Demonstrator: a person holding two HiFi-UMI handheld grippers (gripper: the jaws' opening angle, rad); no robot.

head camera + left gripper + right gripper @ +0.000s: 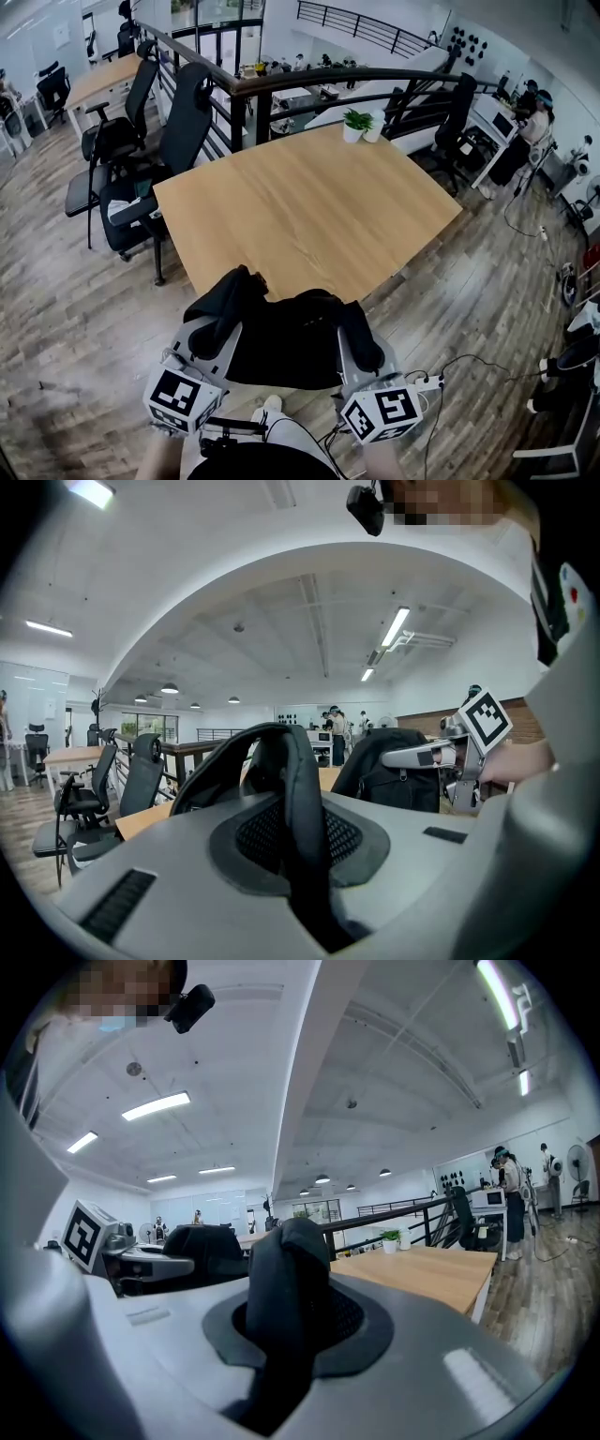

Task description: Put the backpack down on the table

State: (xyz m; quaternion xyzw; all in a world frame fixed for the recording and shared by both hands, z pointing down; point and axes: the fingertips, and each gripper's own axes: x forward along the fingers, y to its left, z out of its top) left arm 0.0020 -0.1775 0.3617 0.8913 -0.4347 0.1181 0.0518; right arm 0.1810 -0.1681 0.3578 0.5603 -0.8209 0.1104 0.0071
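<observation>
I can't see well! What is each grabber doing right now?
Left gripper: shut on one backpack strap.
Right gripper: shut on the other backpack strap.

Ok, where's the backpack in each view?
Head view: backpack bottom centre, at the wooden table's near edge.
Left gripper view: strap in the jaws, body centre-right.
Right gripper view: strap in the jaws, body left.
Shared landmark: the wooden table.

The left gripper's (302,850) pale grey jaws are clamped on a black padded shoulder strap (292,761), which arches up between them. Just to the right is the black fabric backpack (389,771), with the right gripper (417,757) at its far side. A light wooden table (150,819) lies beyond, and black office chairs (141,780) stand to the left.
</observation>
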